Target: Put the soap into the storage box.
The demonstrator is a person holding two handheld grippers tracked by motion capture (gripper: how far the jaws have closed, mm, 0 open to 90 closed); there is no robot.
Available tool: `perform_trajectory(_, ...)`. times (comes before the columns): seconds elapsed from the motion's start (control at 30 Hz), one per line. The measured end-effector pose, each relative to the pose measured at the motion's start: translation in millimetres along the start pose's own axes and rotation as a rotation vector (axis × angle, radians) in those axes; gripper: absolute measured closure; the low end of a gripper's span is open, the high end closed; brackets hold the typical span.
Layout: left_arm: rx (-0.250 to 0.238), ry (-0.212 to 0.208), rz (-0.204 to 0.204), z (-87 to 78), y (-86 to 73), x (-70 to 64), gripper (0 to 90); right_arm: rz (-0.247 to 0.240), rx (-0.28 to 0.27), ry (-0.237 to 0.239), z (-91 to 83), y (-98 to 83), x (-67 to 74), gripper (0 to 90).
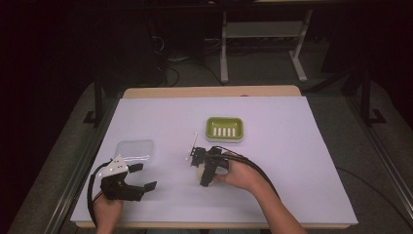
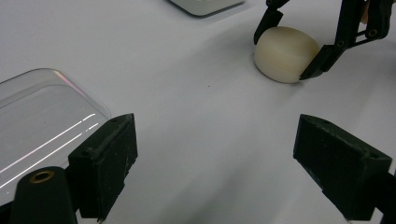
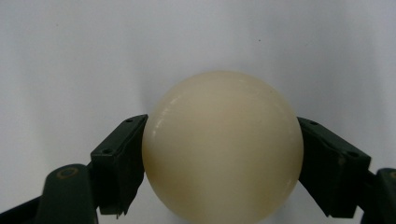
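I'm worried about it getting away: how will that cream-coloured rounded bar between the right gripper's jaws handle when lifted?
The cream bar looks smooth and glossy, so it may well slip. The right gripper meets it only on its curved sides, so it could squirt out if squeezed hard. It looks solid and probably stiff. Its rounded shape might rock or roll on the white table cover.

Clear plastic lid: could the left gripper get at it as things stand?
Probably yes. The left gripper is open and holds nothing, the clear plastic lid lies just beyond it, and nothing lies between them.
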State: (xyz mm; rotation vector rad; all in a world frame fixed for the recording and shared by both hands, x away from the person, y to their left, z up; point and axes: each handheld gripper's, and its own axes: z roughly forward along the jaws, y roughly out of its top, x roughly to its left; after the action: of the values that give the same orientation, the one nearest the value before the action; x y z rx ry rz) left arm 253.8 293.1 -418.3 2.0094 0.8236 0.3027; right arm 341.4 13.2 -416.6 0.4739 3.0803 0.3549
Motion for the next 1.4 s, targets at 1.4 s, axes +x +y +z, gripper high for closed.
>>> perform_trajectory(1.4,-0.016,0.002,-0.010,-1.3,-1.0,0.5,13.1,0.051,-0.070,0.017,-50.8,-0.5,-34.3,22.0)
